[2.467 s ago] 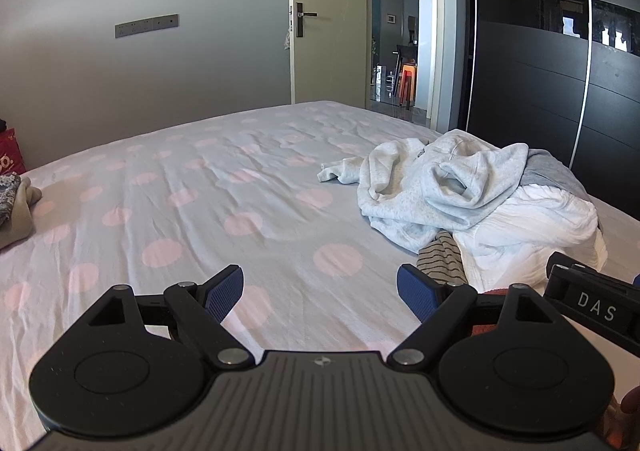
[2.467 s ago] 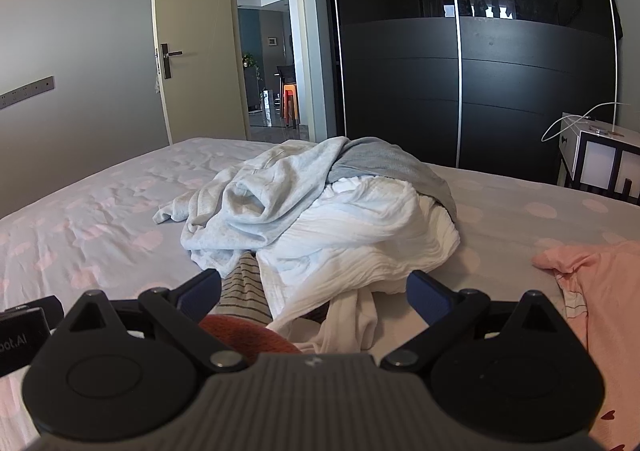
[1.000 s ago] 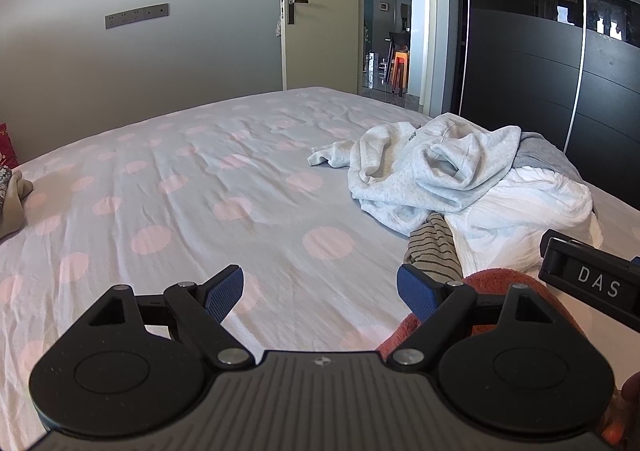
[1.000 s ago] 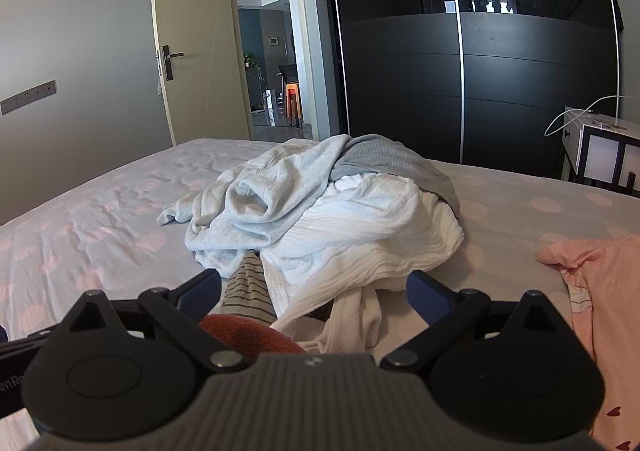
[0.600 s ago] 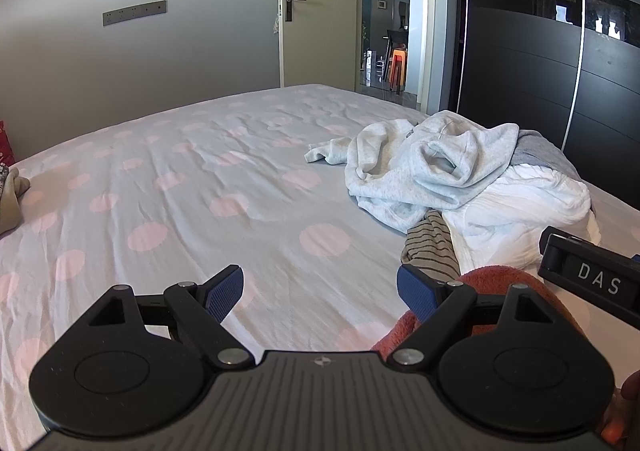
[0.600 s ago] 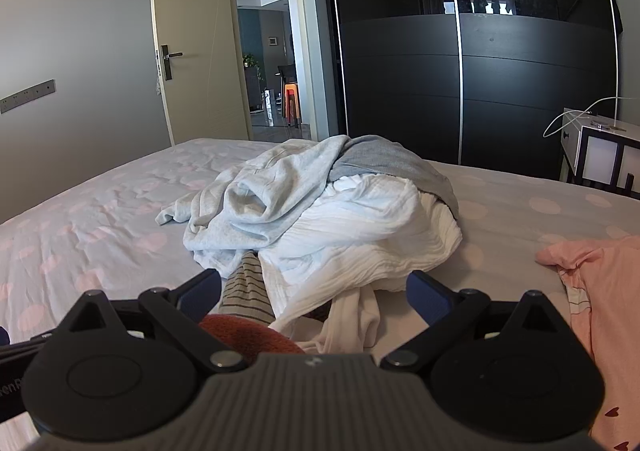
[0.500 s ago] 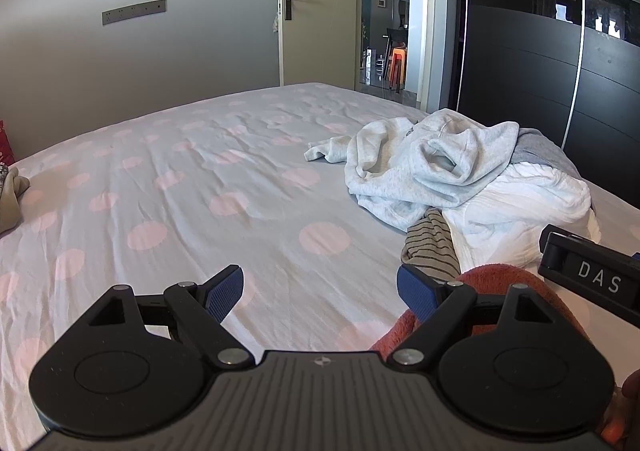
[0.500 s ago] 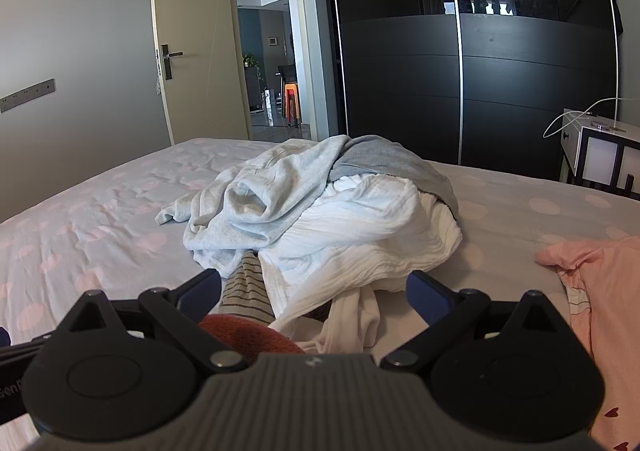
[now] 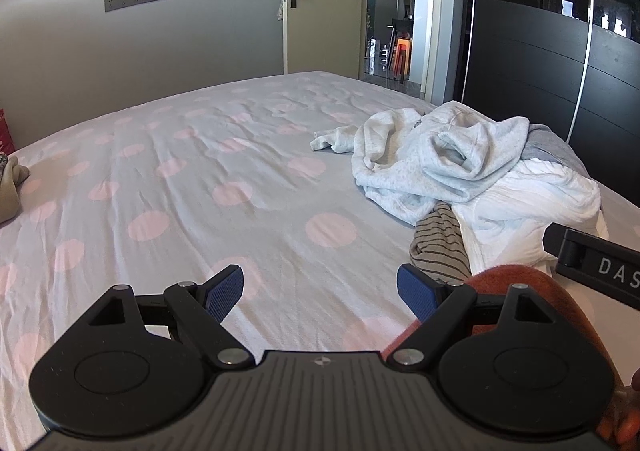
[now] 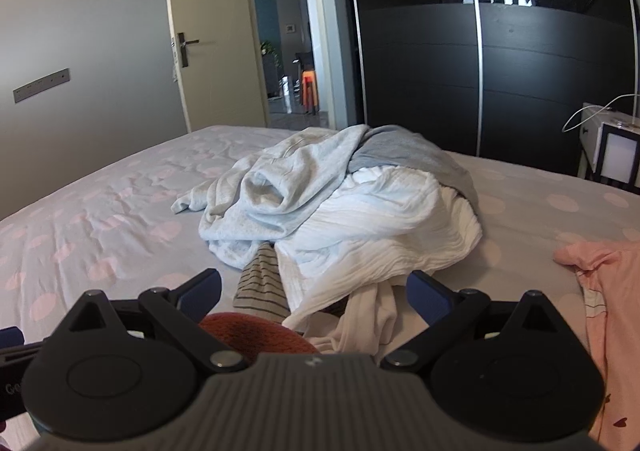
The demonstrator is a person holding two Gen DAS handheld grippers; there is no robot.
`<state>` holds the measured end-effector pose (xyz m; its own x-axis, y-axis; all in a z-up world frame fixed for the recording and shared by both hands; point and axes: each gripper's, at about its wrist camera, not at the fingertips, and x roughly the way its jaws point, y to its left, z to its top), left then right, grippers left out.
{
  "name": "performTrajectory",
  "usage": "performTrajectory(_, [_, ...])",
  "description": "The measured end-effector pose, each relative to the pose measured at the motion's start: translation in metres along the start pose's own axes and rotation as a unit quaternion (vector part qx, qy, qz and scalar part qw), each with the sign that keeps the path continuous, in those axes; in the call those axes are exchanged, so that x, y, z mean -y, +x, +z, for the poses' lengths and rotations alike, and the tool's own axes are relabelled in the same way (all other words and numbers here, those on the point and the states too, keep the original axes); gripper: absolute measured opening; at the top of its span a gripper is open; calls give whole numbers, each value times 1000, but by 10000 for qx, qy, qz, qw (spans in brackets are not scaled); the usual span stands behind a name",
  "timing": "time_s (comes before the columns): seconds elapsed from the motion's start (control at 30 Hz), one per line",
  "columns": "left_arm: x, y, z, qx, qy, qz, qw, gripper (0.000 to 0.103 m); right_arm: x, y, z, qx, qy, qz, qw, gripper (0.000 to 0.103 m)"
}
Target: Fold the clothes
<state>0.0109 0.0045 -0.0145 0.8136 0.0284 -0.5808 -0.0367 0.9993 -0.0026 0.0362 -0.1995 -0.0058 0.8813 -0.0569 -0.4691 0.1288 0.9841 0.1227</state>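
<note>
Clothes pile (image 10: 344, 211) sits ahead of both grippers, toward the bed's wardrobe side. Left gripper (image 9: 320, 293): blue ribbed pads spread wide, nothing between them, over bare sheet. Right gripper (image 10: 314, 291): pads likewise spread and empty, with the near edge of the pile between and beyond them. Nearest items: rust-red fuzzy garment (image 10: 256, 335) just under the right gripper body; striped knit piece (image 10: 262, 283) poking from the pile; crinkled white fabric (image 10: 376, 227); soft pale-grey sweatshirt (image 9: 436, 159) bunched on top; grey garment (image 10: 408, 155) behind. Pink garment (image 10: 604, 291) lies flat, apart, at right. Bed sheet (image 9: 192, 187), grey with pink dots, lightly wrinkled, is open and bare left of the pile. Dark wardrobe (image 10: 500, 51) beyond.
</note>
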Motion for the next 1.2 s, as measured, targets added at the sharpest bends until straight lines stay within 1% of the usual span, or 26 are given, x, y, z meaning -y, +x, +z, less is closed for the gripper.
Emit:
performTrajectory(0.1, [-7,3,6,27,-33,154,9999,84,0,14,12,-181,-166,303,9992,98])
performTrajectory(0.17, [-12,7,11,10,-38,196,9998,84,1,24,23,-160,-357,419,9984,97])
performTrajectory(0.2, [-14,9,13,-9,-32,193,9998,84,1,30,28,-133,-467,471,9977,92])
performTrajectory(0.23, [-16,11,15,-12,-17,219,9998,84,1,38,34,-166,-567,525,9969,83])
performTrajectory(0.3, [-21,18,20,-77,-5,260,9996,84,1,57,47,-309,-730,624,9949,75])
performTrajectory(0.37, [-28,25,23,-188,-53,332,9993,84,1,78,58,-464,-849,648,9932,75])
performTrajectory(0.53, [-49,45,30,-374,-169,429,9982,84,-5,130,78,-497,-1279,539,9891,75])
performTrajectory(0.67, [-67,63,32,-563,-360,532,9963,84,-14,177,87,-677,-1403,347,9872,75])
performTrajectory(0.77, [-77,76,32,-733,-411,597,9947,84,-21,210,90,-821,-1432,216,9861,75])
performTrajectory(0.8, [-80,81,32,-786,-407,615,9942,84,-23,221,91,-867,-1447,170,9855,72])
performTrajectory(0.83, [-82,85,32,-828,-413,645,9936,84,-26,231,92,-918,-1468,110,9848,64])
performTrajectory(0.93, [-91,96,32,-958,-440,731,9917,84,-29,255,96,-1106,-1441,-48,9834,49])
performTrajectory(0.97, [-94,98,33,-985,-430,759,9913,84,-31,257,99,-1140,-1448,-15,9829,43])
performTrajectory(1.0, [-96,99,34,-1007,-426,757,9911,84,-33,257,103,-1160,-1462,54,9824,24])
performTrajectory(1.03, [-98,100,35,-1030,-423,753,9909,84,-36,257,107,-1181,-1477,123,9819,8])
performTrajectory(1.13, [-106,102,39,-1067,-470,751,9903,82,-44,256,119,-1243,-1520,328,9800,7])
performTrajectory(1.2, [-111,99,41,-1060,-536,758,9900,82,-54,244,128,-1192,-1479,618,9799,7])
